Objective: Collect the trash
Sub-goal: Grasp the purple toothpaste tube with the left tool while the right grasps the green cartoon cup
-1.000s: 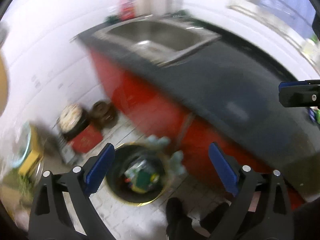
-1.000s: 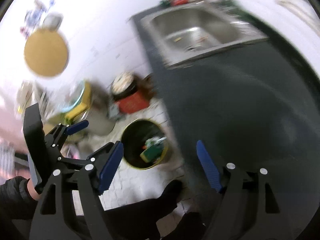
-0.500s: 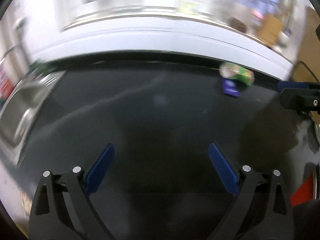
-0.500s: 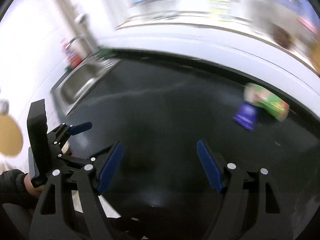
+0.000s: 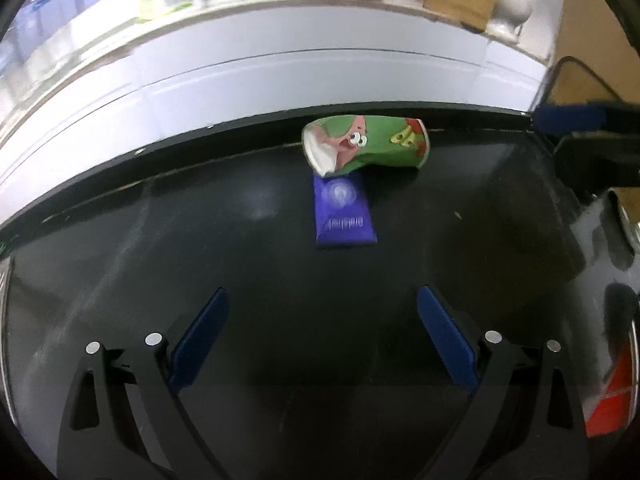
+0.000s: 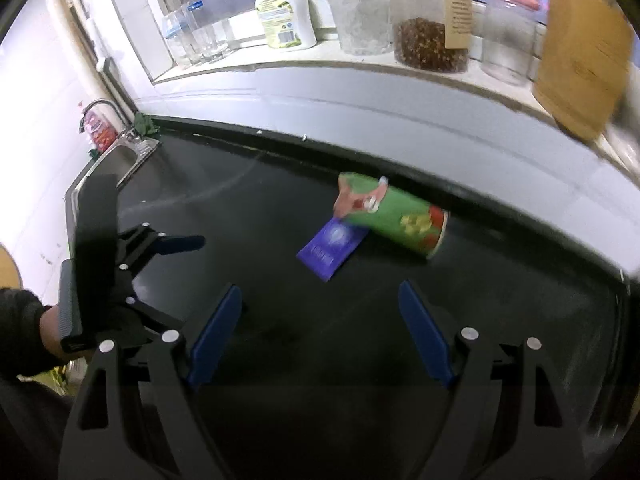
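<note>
A crushed green cup (image 5: pixel 366 146) lay on its side near the back edge of the counter (image 5: pixel 200 248), paper by the look of it, printed with a pink cartoon face and dented in at its white mouth. A flat purple packet (image 5: pixel 344 210), glossy and rectangular, lay touching the cup, one short end tucked just under the crumpled mouth. The counter was dark, smooth and faintly streaked, with a pale raised wall behind it.

The left gripper (image 5: pixel 322 336) hovered over the counter's near side with its blue pads spread wide and nothing between them. The right gripper (image 6: pixel 320 328) stood likewise wide, its jaws opening further, also empty; both pieces of trash lay ahead of the fingers, well apart from them.

On the sill (image 6: pixel 280 60) stood a white bottle (image 6: pixel 285 12) with a green cap, clear glasses (image 6: pixel 196 32), a jar (image 6: pixel 432 46) of brown bits and a wooden board (image 6: pixel 580 48), the right end blurred. A steel sink (image 6: pixel 124 156) showed only as a sliver at the counter's left end. A dark sleeve (image 6: pixel 20 332) was cut off at the frame edge.
</note>
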Demonstrator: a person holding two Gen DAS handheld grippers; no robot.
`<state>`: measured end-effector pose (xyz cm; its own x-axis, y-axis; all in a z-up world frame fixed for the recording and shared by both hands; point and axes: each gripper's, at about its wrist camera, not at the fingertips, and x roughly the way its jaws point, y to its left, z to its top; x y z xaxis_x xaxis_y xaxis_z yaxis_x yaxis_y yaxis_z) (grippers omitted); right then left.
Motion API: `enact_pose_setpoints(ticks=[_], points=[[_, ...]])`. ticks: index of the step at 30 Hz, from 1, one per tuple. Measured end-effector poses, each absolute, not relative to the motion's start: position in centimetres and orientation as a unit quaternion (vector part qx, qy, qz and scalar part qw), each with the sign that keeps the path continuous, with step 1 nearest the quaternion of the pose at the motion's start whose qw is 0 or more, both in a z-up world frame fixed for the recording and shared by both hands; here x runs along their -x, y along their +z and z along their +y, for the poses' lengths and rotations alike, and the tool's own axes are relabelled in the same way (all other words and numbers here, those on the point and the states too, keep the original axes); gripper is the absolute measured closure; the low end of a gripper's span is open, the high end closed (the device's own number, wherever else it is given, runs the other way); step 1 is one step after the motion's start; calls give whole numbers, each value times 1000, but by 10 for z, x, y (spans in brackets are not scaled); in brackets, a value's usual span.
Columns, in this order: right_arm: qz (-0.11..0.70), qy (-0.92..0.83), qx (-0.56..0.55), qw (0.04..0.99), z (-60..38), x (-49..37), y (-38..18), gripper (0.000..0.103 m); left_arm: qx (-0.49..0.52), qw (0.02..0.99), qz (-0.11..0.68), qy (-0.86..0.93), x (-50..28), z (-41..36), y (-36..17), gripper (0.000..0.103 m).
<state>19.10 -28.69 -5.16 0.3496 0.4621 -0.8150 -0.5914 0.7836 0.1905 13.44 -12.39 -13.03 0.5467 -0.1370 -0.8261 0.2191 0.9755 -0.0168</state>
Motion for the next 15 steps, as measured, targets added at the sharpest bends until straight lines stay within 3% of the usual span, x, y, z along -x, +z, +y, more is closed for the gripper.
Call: enact_pose_setpoints(ticks=[9, 15], points=[[460, 387, 184, 778, -262, -299, -110, 23, -34, 863, 498, -81, -216, -144, -179, 11], [472, 426, 220, 739, -247, -332, -153, 23, -41, 864, 495, -87, -228, -145, -198, 11]])
